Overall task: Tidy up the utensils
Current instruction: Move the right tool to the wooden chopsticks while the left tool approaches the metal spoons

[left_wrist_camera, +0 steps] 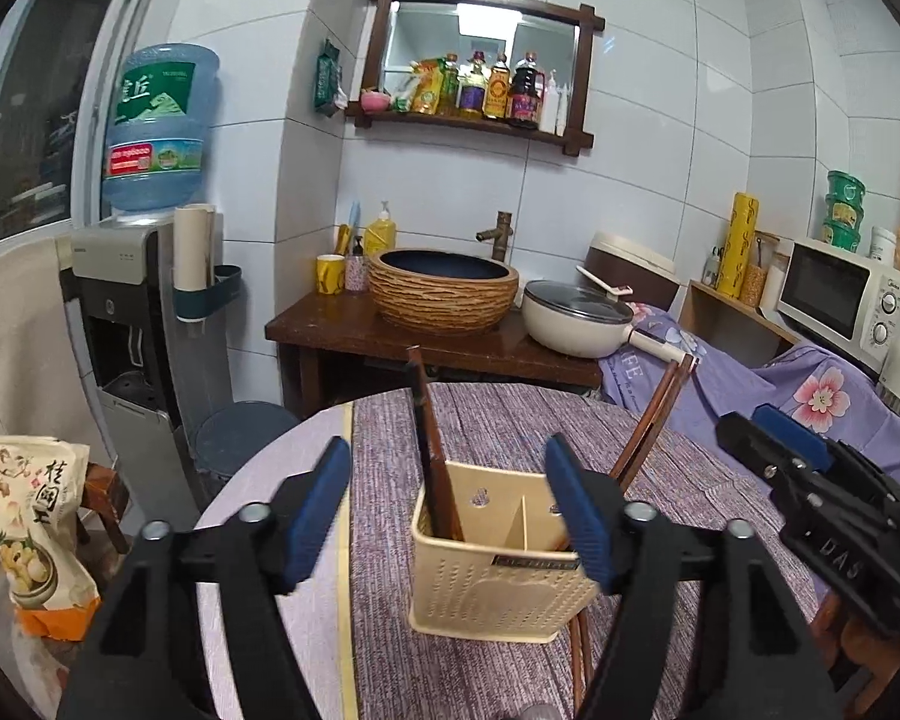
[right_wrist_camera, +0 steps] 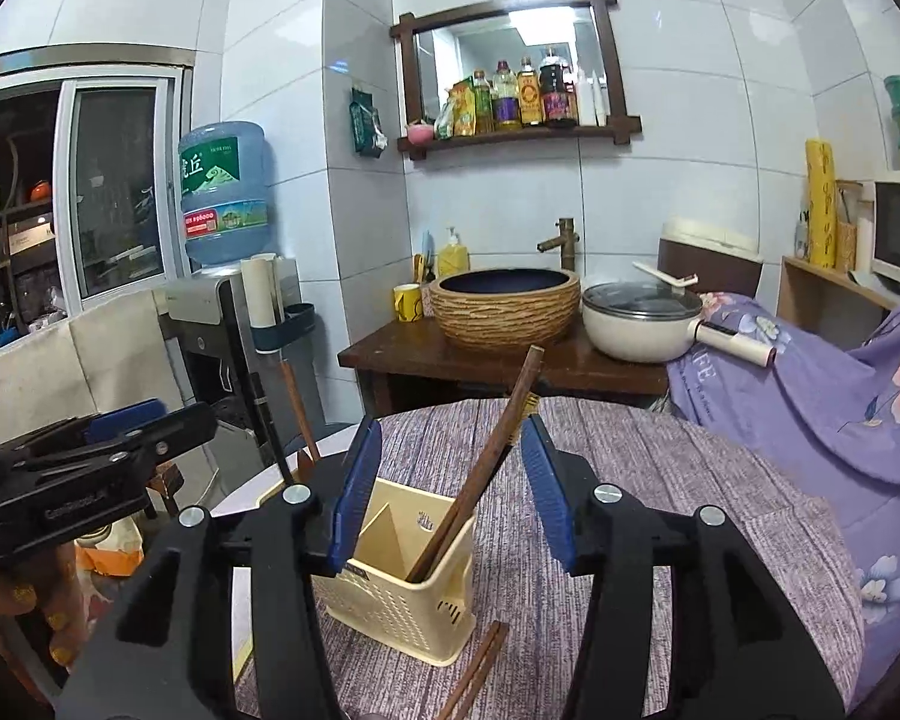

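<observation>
Both grippers—left (left_wrist_camera: 450,516) and right (right_wrist_camera: 447,492)—hang spread and empty over the holder (left_wrist_camera: 492,576); 2 chopsticks (right_wrist_camera: 471,678), seemingly, lie beside it—next, pinch those.

In front of you a cream plastic utensil holder (left_wrist_camera: 498,564) with a perforated front and a centre divider stands upright on the purple woven cloth. Its left compartment holds dark brown chopsticks (left_wrist_camera: 432,450) leaning up and slightly left, and its right compartment holds another brown pair (right_wrist_camera: 480,468) slanting up to the right, with ends well above the rim. One more pair of brown chopsticks (right_wrist_camera: 474,672) lies flat on the cloth, just beside the holder's near right corner and partly under it.
</observation>
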